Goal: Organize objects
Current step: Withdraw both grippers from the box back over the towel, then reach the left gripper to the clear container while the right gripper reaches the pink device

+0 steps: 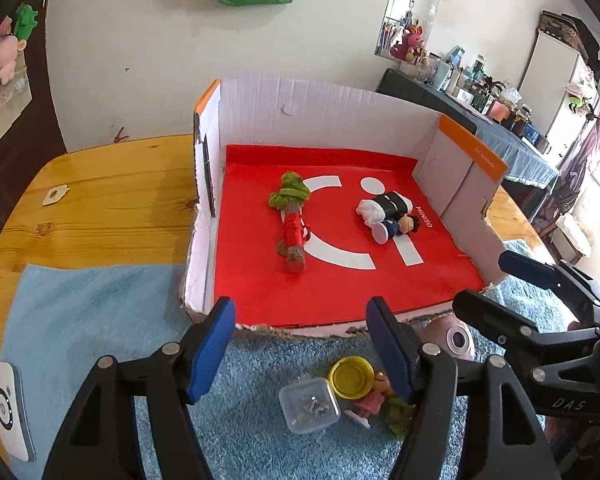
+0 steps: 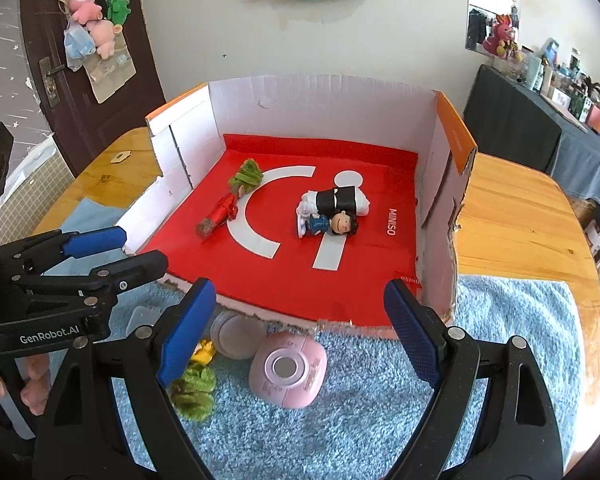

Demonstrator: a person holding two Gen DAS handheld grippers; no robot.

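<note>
We see a box [image 2: 432, 184], front cut away, filling mid-frame on a table [image 2: 512, 216]. On its red liner [image 2: 300, 280] lie a green-and-red toy [image 2: 228, 204] left of centre and a doll [image 2: 332, 222] against a roll [image 2: 340, 200]. On the rug [image 2: 380, 400] below sit a pink case [image 2: 286, 370], a clear tub [image 1: 309, 404] and a yellow lid [image 1: 352, 376]. Left gripper [image 1: 302, 350] and right gripper [image 2: 300, 332] gape wide, empty.
</note>
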